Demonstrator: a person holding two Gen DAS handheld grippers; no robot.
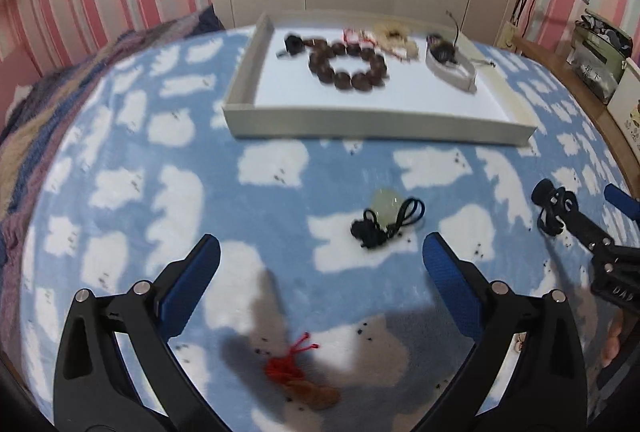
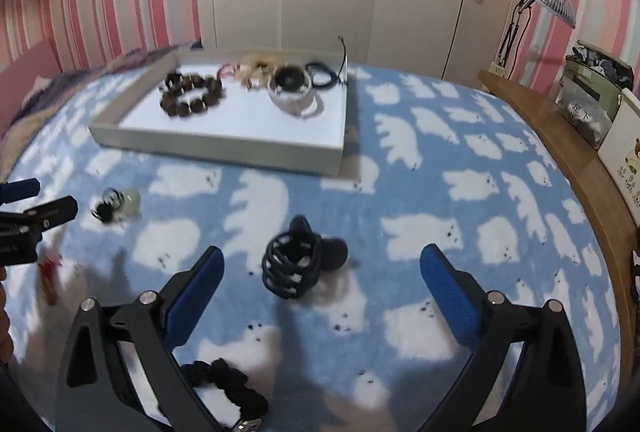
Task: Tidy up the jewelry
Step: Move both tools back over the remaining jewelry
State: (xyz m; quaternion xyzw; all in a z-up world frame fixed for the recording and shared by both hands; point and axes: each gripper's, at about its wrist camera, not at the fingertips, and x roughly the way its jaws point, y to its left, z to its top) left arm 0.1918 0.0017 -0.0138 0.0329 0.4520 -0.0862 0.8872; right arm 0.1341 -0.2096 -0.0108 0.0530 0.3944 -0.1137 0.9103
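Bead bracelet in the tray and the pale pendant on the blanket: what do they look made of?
Bead bracelet: probably wood or seed, dark brown with a dull sheen on round beads. Pale pendant: possibly jade or glass, translucent greenish-white, on black cord. Blur leaves both uncertain.

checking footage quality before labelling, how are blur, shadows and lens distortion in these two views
Left wrist view: the brown bead bracelet in the white tray is smeared by motion blur; gripper shadows fall over the red cord charm. Right wrist view: the black coiled hair tie is fairly sharp, the pale pendant blurred. Both views: fisheye bends the bed edge, with dark corner vignetting.
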